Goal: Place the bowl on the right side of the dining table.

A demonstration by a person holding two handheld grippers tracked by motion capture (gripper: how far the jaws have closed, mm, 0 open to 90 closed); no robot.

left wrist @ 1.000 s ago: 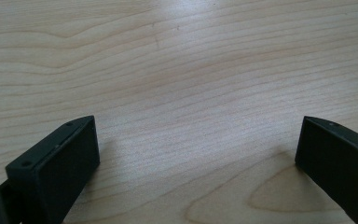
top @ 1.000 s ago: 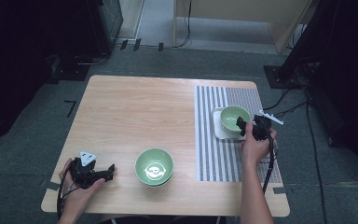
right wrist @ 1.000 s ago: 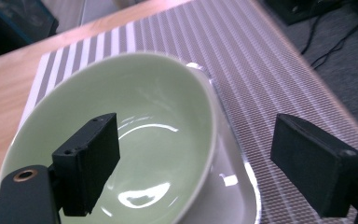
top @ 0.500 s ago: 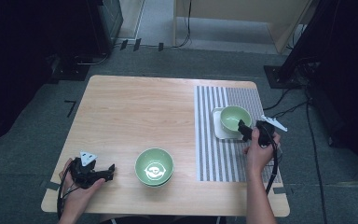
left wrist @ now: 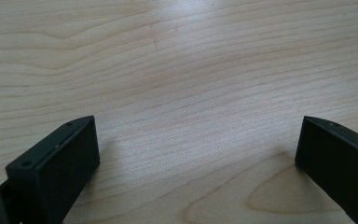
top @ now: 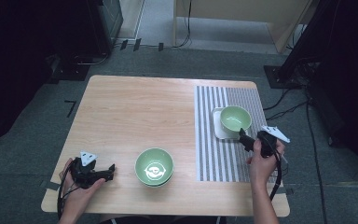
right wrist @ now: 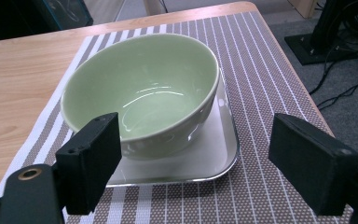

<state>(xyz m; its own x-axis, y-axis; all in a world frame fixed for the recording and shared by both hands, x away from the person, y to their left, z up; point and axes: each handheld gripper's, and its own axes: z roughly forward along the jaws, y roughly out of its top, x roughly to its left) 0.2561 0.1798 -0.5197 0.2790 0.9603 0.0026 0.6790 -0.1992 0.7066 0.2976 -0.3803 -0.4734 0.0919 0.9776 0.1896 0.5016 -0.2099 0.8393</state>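
Observation:
A plain pale green bowl stands on a white square plate on the striped placemat. My right gripper hovers just in front of the plate's near right corner, open, with nothing between its jaws. A second green bowl, with a white pattern inside, sits near the table's front middle. To its left, my left gripper rests low over bare wood, open and empty.
The wooden table is bare across its back and left. The placemat covers the right side. Cables and dark stands lie on the floor beyond the right edge.
My right gripper has drawn back from the plain bowl toward the front right. The bowl stays on the plate. The left gripper has not moved.

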